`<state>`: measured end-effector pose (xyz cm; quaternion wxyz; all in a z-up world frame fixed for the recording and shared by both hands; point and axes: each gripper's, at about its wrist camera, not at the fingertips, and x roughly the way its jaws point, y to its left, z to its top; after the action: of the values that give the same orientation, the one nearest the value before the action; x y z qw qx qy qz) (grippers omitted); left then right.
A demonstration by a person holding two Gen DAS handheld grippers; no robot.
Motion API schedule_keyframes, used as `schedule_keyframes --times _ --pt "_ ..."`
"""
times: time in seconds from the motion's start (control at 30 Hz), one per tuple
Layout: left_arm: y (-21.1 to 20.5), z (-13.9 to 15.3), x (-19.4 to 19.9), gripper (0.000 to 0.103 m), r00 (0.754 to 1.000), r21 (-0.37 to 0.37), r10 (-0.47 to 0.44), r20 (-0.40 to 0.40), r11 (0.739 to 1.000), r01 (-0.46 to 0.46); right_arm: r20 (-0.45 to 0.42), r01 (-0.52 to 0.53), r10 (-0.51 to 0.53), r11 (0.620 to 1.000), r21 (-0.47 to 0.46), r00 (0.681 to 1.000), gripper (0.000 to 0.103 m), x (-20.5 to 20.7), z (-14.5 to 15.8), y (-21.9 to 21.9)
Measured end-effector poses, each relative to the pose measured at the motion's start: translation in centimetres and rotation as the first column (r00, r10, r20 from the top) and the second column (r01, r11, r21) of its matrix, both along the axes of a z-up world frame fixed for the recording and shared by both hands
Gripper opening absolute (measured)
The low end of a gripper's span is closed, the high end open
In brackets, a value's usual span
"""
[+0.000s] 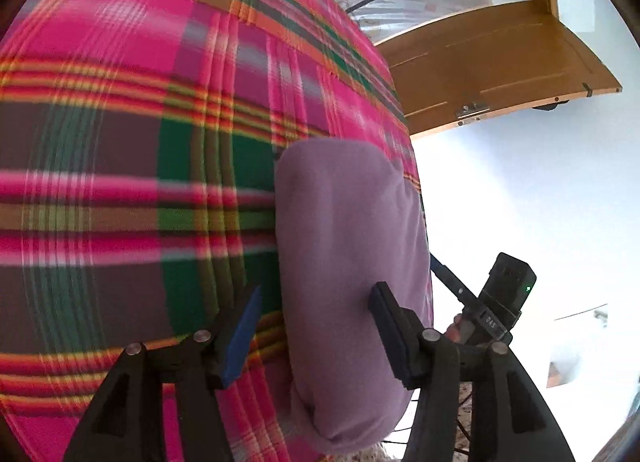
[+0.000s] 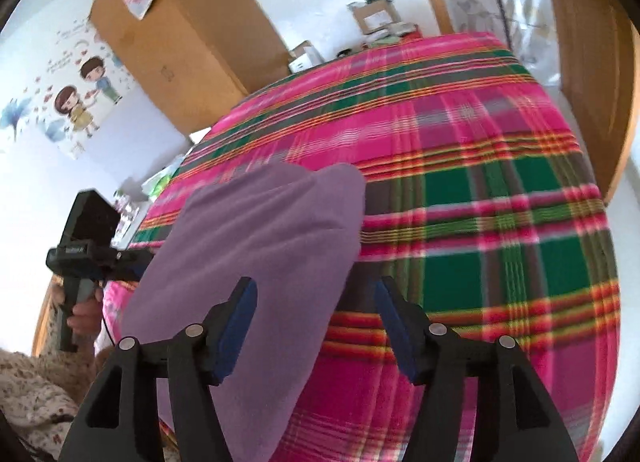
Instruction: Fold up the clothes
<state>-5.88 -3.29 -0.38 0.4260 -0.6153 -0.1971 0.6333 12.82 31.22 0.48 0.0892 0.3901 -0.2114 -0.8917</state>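
A: One garment in view, a lilac fleece piece (image 1: pixel 344 262), lying as a long narrow bundle along the near edge of the bed, on the pink-and-green plaid blanket (image 1: pixel 160 142).

B: We note rounded, doubled edges at its far end and along its sides. It looks already folded lengthwise, plump and soft, with no loose sleeves showing.

A: Our left gripper (image 1: pixel 316 326) is spread wide, the bundle's near part between its blue pads, and pinches nothing. Our right gripper (image 2: pixel 316 326) is likewise spread, one finger over the fleece, the other over bare blanket.

B: Which step, then? We judge it fits two readings: a fold just laid and let go, or both claws coming in to take the edge for another fold across.

A: Agreed; the pictures don't settle it. Any further fold would call for both claws gripping the same thick edge evenly, since fleece this bulky may spring open.

B: The wooden headboard (image 1: pixel 500 62) stands beyond the blanket.
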Motion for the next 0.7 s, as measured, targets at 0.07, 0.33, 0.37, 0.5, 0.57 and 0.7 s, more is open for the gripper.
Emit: schedule_keyframes --times 0.07,0.33,0.37,0.5,0.57,0.7 --pt "0.0 -0.3 0.0 0.057 1.000 0.008 -0.003 0.017 1.000 0.003 -0.023 0.023 -0.023 1.000 0.007 0.999 0.064 0.4 0.7 -0.4" --pt "0.3 -1.5 0.2 0.058 0.997 0.040 -0.017 0.077 0.999 0.014 -0.064 -0.121 0.132 0.981 0.151 0.989 0.064 -0.5 2.8 -6.2" --pt "0.3 -1.7 0.2 0.059 0.996 0.044 -0.019 0.084 0.999 0.015 -0.064 -0.135 0.145 0.981 0.142 0.987 0.064 -0.6 2.8 -6.7" --pt "0.6 -2.0 0.3 0.059 0.995 0.071 -0.014 0.100 0.997 0.007 -0.049 -0.178 0.187 0.972 0.153 0.981 0.064 -0.6 2.3 -8.5" --pt "0.8 -2.0 0.2 0.059 0.995 0.076 -0.027 0.093 0.997 0.020 -0.038 -0.183 0.192 0.969 0.166 0.981 0.064 -0.6 1.9 -9.1" --pt "1.7 -2.3 -0.5 0.059 0.987 0.093 -0.061 0.147 0.995 0.047 -0.041 -0.178 0.185 0.974 0.137 0.982 0.064 -0.4 1.4 -8.9"
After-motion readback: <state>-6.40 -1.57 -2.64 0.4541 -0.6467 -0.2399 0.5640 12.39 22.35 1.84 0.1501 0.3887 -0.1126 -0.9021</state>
